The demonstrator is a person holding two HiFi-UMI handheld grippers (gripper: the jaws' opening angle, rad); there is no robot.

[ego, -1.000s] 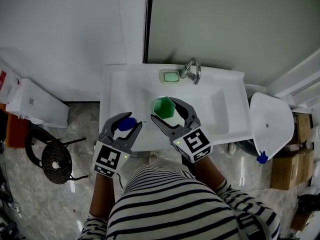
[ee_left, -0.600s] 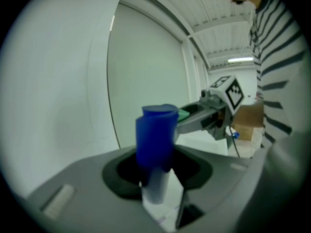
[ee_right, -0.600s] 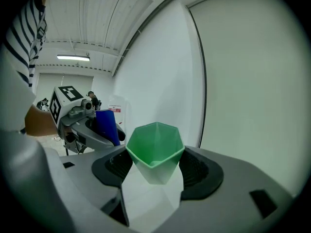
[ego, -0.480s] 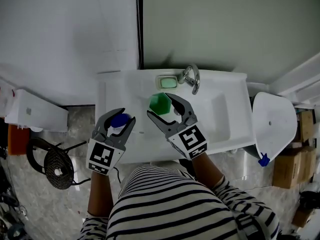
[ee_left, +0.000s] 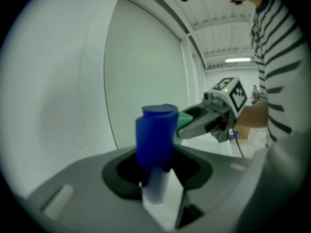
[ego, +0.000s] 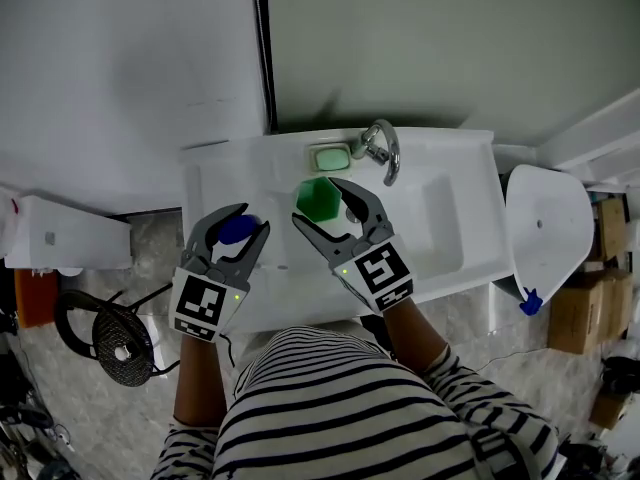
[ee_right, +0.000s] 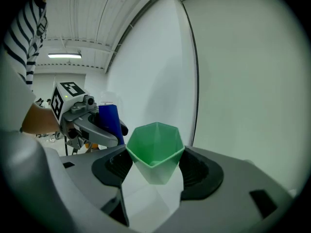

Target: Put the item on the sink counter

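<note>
In the head view my left gripper [ego: 237,230] is shut on a blue-capped tube [ego: 234,229] above the left side of the white sink counter [ego: 210,183]. My right gripper [ego: 323,206] is shut on a green faceted cup [ego: 319,198], held over the basin close to the tap [ego: 380,148]. The left gripper view shows the blue-capped tube [ee_left: 155,140] upright between the jaws, with the right gripper [ee_left: 187,123] beyond it. In the right gripper view the green cup [ee_right: 155,151] sits upright between the jaws, open end up, with the blue tube [ee_right: 109,120] at the left.
A green soap bar in a dish [ego: 329,155] sits at the back of the sink beside the tap. A white toilet lid [ego: 545,233] stands to the right, a white box [ego: 65,233] and a black coiled hose [ego: 115,343] to the left. Walls stand close behind the sink.
Both grippers have moved forward over the sink toward the wall, the green cup nearer the tap and soap dish. Both grips look unchanged.
</note>
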